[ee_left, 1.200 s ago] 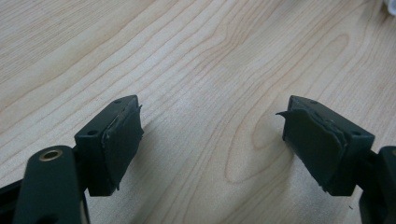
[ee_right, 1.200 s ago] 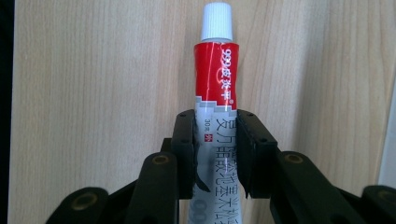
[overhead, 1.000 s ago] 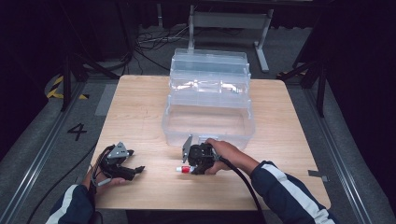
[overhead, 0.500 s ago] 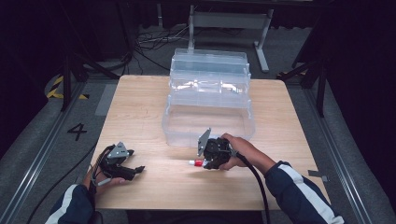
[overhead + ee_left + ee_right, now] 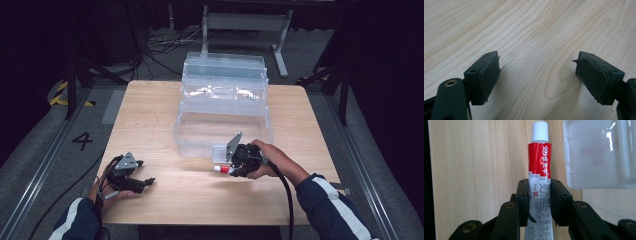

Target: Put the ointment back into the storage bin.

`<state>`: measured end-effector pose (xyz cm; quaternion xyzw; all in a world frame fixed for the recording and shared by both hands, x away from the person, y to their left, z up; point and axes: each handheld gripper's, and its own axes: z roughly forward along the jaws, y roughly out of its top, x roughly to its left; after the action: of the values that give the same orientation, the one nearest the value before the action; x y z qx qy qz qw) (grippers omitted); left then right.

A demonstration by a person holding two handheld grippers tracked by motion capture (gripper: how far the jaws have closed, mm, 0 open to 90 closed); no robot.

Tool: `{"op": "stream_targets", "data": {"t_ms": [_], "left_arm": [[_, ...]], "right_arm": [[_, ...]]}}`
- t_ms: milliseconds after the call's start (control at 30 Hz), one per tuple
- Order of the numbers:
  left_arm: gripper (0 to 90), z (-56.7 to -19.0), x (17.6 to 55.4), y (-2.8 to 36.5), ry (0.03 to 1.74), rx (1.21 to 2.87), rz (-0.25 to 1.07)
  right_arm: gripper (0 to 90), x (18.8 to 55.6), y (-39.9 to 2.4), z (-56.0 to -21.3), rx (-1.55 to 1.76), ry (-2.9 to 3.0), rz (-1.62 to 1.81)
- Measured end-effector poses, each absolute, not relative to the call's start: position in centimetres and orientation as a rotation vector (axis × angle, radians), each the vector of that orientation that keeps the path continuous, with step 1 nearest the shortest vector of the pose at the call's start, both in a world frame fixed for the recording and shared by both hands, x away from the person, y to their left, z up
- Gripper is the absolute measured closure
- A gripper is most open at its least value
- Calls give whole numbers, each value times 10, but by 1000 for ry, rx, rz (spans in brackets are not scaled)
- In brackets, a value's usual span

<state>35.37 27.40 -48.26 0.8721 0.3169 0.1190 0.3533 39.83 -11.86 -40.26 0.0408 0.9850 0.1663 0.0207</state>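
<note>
A red and white ointment tube (image 5: 539,170) with a white cap sticks out between the jaws of my right gripper (image 5: 539,202), which is shut on it. From above, the tube (image 5: 222,169) points left, held just above the table beside the front wall of the clear tiered plastic box (image 5: 225,107). My left gripper (image 5: 142,184) rests low at the table's front left. Its pads (image 5: 489,75) stand well apart over bare wood, with nothing between them.
The wooden table (image 5: 150,115) carries the clear box at its middle back. A frosted corner of the box (image 5: 599,155) sits close to the tube's right in the right gripper view. Black stands and cables lie on the floor behind the table.
My right gripper has carried the tube to the right and slightly up, closer to the clear box's front right. The left gripper has stayed put.
</note>
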Motion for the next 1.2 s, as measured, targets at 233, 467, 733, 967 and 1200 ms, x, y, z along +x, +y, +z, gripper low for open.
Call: {"op": "stream_targets", "data": {"t_ms": [233, 467, 733, 967, 1200], "left_arm": [[198, -483, 354, 274, 819, 2255, 308], [198, -483, 354, 274, 818, 2256, 308], [197, -483, 354, 274, 820, 2254, 311], [197, -483, 354, 273, 826, 2255, 320], [196, -483, 354, 273, 827, 2254, 318]], "right_arm": [[709, 400, -128, -397, 131, 3035, 514], [709, 401, -136, -390, 147, 3018, 493], [709, 398, -147, -377, 162, 2988, 471], [709, 396, -153, -361, 156, 2955, 463], [709, 397, -156, -350, 157, 2943, 456]]}}
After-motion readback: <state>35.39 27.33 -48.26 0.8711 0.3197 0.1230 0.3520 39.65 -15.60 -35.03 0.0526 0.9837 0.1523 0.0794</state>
